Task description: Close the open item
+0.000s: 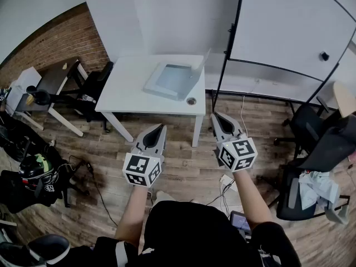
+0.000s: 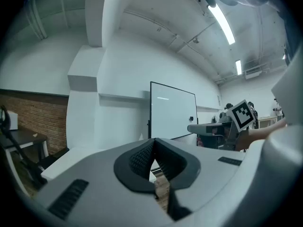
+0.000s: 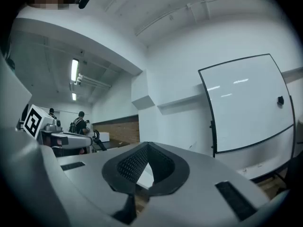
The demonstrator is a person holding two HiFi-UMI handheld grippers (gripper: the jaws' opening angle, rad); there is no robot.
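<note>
Ok, start line. White table (image 1: 133, 88) dead ahead, w/ the laptop (image 1: 169, 79) on its right half. The lid (image 1: 200, 62) is up and tipped back toward the table's right-rear corner, so the open item is open and nothing's done yet. There's a small round cable hole (image 1: 191, 100) in the tabletop just in front of the laptop, by the table's front edge.

Left gripper (image 1: 161, 128) is well short of the table, out over the wood floor off its front edge. Its jaws are pressed together at the tips, nothing btwn the pads. Right gripper (image 1: 216, 116), same story: jaws together, empty, held off the table's front-right corner near the leg. Neither one touches the table or the laptop.

A whiteboard (image 1: 289, 21) stands to the table's right, and there's a black office chair (image 1: 95, 82) at the table's left end.

Progress, my read: approx zero. Left to do:
- step up to the table
- get a gripper behind the lid's top edge
- swing the lid down onto the base till it lies flat

Prob. no grip needed: a push w/ the jaws kept together looks enough, and the other gripper could steady the base. Can't tell from here how stiff the hinge is.
</note>
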